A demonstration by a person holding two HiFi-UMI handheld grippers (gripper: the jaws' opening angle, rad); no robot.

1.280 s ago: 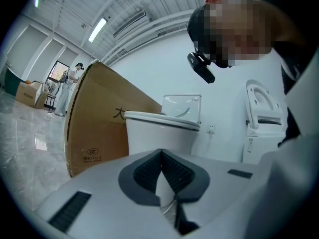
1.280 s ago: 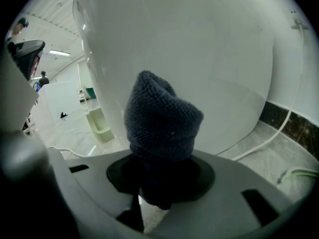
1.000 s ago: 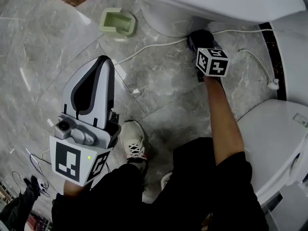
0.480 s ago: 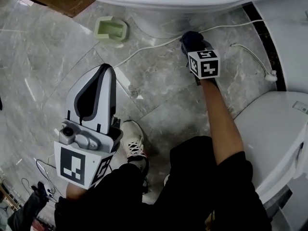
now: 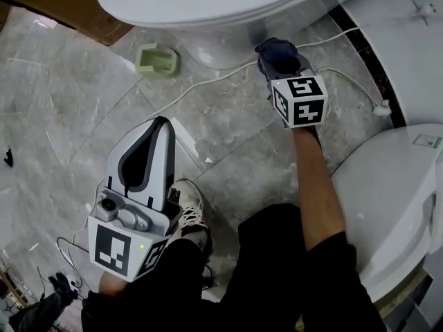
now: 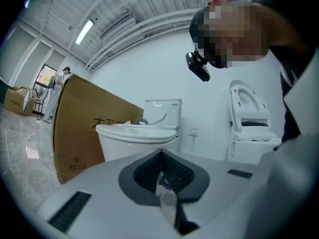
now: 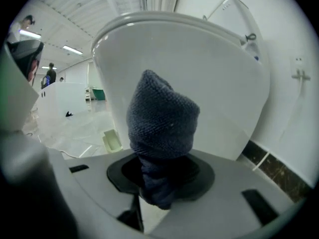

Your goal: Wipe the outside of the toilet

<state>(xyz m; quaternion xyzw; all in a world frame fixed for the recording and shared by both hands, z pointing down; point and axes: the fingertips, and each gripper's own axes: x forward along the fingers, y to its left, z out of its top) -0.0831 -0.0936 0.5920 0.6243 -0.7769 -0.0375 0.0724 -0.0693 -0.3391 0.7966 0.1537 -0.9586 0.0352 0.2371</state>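
A white toilet (image 5: 208,2) stands at the top of the head view, its lid down. In the right gripper view its bowl (image 7: 199,78) fills the background. My right gripper (image 5: 280,61) is shut on a dark blue cloth (image 7: 162,118), which sits close to the bowl's lower side near the base. Whether the cloth touches the porcelain cannot be told. My left gripper (image 5: 147,151) is held back over the floor, pointing toward the toilet, jaws together with nothing between them. In the left gripper view the same toilet (image 6: 137,136) shows some way off.
A green holder (image 5: 156,59) lies on the grey marble floor left of the toilet base. A white cable (image 5: 208,78) runs across the floor to a plug (image 5: 379,106). A second white toilet (image 5: 387,185) stands at right. A brown cardboard box (image 5: 55,12) is at upper left.
The right gripper with the cloth has moved up along the toilet's side. The view has shifted, showing more of the toilet lid. The left gripper stays held back.
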